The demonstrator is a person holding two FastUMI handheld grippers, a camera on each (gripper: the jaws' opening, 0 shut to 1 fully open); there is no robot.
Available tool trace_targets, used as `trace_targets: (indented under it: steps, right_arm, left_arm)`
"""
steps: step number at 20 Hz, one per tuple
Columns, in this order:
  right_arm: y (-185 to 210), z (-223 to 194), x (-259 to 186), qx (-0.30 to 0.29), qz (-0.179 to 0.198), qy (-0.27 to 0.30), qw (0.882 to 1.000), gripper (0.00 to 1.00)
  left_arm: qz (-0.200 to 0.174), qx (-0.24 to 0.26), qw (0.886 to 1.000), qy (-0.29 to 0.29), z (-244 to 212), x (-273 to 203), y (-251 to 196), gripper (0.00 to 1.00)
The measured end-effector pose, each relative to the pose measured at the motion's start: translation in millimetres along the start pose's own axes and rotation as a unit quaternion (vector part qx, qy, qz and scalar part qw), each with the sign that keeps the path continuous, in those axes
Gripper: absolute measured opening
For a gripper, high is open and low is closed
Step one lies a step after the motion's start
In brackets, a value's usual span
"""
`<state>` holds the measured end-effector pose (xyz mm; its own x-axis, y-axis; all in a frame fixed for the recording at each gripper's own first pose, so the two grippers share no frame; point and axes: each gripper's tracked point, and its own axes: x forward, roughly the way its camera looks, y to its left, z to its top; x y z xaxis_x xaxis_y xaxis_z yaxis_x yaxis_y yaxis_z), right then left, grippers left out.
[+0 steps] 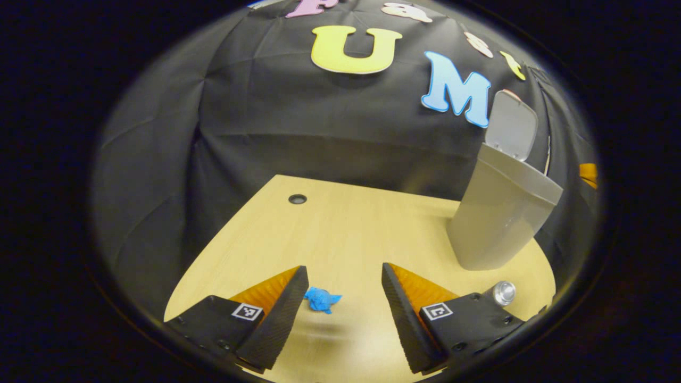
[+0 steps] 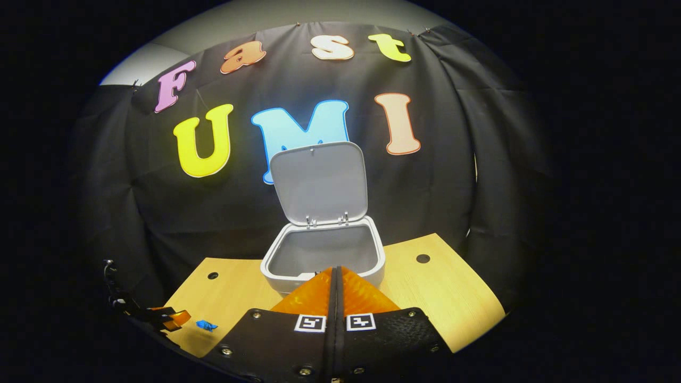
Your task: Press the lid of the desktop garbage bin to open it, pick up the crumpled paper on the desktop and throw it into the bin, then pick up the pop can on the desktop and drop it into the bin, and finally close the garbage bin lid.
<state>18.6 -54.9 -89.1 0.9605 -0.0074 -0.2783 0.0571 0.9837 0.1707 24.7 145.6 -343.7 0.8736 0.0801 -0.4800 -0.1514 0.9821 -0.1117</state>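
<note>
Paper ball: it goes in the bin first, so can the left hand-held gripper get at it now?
Probably yes: the left hand-held gripper is open, the paper ball lies between its fingers, nothing blocking.

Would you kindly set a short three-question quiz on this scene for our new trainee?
1. True or false: the bin lid is closed.
2. What lies between the left claw fingers? A) pop can B) crumpled paper C) nothing
3. Fill in: the right claw is ____ (open/shut).

Key: 1. False; the lid stands up over the bin. 2. B; the crumpled paper sits on the desk, untouched, while the pop can lies beside the bin. 3. Shut.
</note>
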Motion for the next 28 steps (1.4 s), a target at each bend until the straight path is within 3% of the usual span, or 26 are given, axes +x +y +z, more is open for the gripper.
trace_targets:
  steps: [1,8,9,18,25,26,27,28]
  right_arm:
    - [-0.3,-2.8,1.4,-0.003,-0.002,0.003,1.0,0.0]
    - [-3.5,-9.3,7.5,-0.009,-0.013,0.021,1.0,0.0]
    - [-5.3,-12.1,8.6,-0.011,-0.016,0.025,0.999,0.0]
    - [-3.6,-26.6,15.2,-0.022,-0.022,0.05,0.998,0.0]
    - [-15.4,-32.5,15.4,-0.021,-0.035,0.062,0.997,0.0]
    - [-15.7,-33.2,15.6,-0.018,-0.035,0.064,0.997,0.0]
    - [-15.4,-35.2,15.9,-0.015,-0.034,0.066,0.997,0.0]
    - [-15.0,-36.1,16.5,-0.012,-0.034,0.068,0.997,0.0]
  left_arm:
    - [0.004,-0.001,1.0,0.007,-2.8,4.7,4.0,0.91]
    - [0.018,0.001,0.998,0.058,-41.9,40.8,30.1,0.92]
    - [0.017,0.002,0.998,0.065,-47.2,44.4,32.0,0.96]
    - [0.014,0.032,0.993,0.113,-82.2,77.7,41.2,0.94]
    - [0.037,0.046,0.99,0.128,-103.3,87.9,47.1,0.91]
    - [0.041,0.048,0.99,0.128,-103.6,88.4,47.0,0.96]
    - [0.046,0.048,0.991,0.119,-101.3,89.1,46.5,0.96]
    - [0.051,0.041,0.991,0.114,-99.9,89.6,47.0,0.85]
